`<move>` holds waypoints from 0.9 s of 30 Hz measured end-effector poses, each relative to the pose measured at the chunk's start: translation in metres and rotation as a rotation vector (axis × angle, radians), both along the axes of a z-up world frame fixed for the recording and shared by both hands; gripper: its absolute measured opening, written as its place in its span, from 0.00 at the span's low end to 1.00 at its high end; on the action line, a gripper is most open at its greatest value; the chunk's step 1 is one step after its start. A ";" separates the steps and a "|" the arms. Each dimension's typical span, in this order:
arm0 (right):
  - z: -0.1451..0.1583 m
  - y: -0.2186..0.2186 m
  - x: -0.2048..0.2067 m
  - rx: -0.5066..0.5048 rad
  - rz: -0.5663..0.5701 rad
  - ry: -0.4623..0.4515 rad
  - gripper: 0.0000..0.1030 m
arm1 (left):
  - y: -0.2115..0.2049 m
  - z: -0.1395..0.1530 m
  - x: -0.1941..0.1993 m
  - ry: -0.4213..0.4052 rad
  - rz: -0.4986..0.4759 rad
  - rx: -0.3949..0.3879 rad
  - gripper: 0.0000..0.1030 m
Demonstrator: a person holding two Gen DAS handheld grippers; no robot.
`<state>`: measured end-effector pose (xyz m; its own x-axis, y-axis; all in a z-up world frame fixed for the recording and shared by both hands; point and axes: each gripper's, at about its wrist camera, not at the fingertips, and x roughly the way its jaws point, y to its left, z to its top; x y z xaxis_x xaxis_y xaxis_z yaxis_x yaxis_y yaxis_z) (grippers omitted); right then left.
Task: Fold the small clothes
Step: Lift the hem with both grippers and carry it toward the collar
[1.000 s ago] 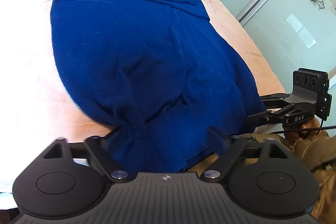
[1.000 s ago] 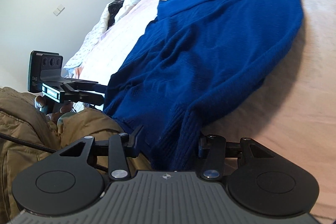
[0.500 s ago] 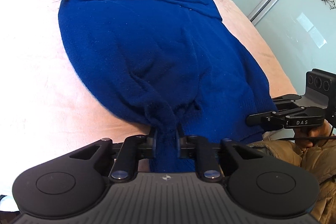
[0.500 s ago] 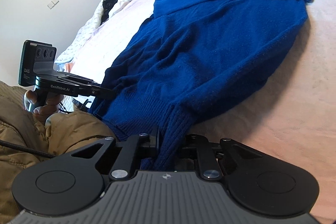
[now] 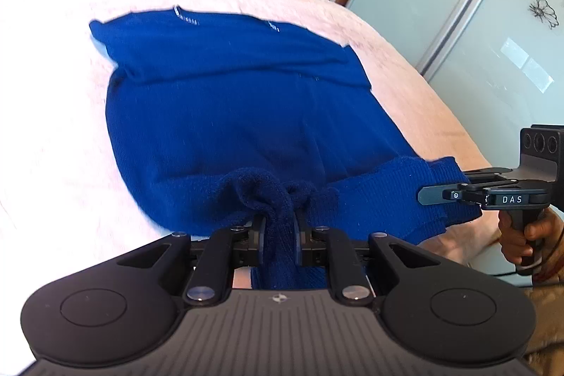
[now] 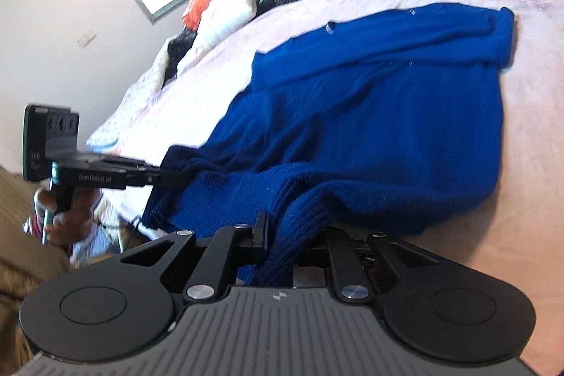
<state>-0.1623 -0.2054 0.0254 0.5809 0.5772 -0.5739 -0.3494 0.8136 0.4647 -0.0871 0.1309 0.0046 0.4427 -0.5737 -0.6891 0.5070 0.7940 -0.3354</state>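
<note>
Both clamped on the blue sweater [image 5: 229, 115] hem over the pink bed [image 5: 53, 115]: left gripper [image 5: 278, 231], right gripper [image 6: 282, 235].

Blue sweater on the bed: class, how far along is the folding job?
Done: the sleeves look folded across the top of the blue sweater. In hand: the left hand-held gripper and right hand-held gripper each pinch the ribbed hem, raised off the pink bedspread. Left: fold the hem up to the collar.
</note>
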 end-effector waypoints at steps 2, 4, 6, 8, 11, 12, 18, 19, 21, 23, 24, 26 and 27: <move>0.003 0.000 0.006 -0.002 -0.020 -0.009 0.16 | -0.003 0.002 0.004 -0.009 0.012 0.005 0.14; 0.004 0.001 0.011 -0.007 -0.033 -0.019 0.16 | -0.006 0.004 0.008 -0.024 0.026 0.013 0.14; 0.004 0.001 0.015 -0.011 -0.049 -0.026 0.16 | -0.012 0.004 0.013 -0.035 0.041 0.019 0.14; 0.003 0.000 0.021 -0.006 -0.068 -0.027 0.16 | -0.015 0.003 0.019 -0.035 0.056 0.015 0.14; 0.000 -0.001 0.031 0.001 -0.091 -0.022 0.16 | -0.019 0.002 0.026 -0.030 0.073 0.014 0.14; -0.001 -0.002 0.033 0.002 -0.097 -0.021 0.16 | -0.021 0.002 0.028 -0.033 0.077 0.024 0.14; -0.008 0.000 0.049 0.013 -0.143 -0.022 0.16 | -0.032 -0.002 0.039 -0.047 0.099 0.063 0.14; -0.010 -0.002 0.052 0.023 -0.156 -0.018 0.16 | -0.034 -0.004 0.040 -0.051 0.103 0.074 0.14; -0.015 -0.004 0.057 0.032 -0.177 -0.010 0.16 | -0.038 -0.006 0.043 -0.048 0.112 0.093 0.14; -0.019 -0.004 0.061 0.036 -0.189 -0.002 0.16 | -0.042 -0.009 0.046 -0.040 0.117 0.110 0.14; -0.021 -0.004 0.062 0.038 -0.191 0.002 0.16 | -0.044 -0.010 0.047 -0.037 0.119 0.120 0.14; -0.024 -0.002 0.064 0.031 -0.195 0.006 0.16 | -0.048 -0.011 0.049 -0.036 0.125 0.145 0.14; -0.025 -0.002 0.065 0.032 -0.196 0.009 0.16 | -0.050 -0.011 0.050 -0.037 0.127 0.156 0.14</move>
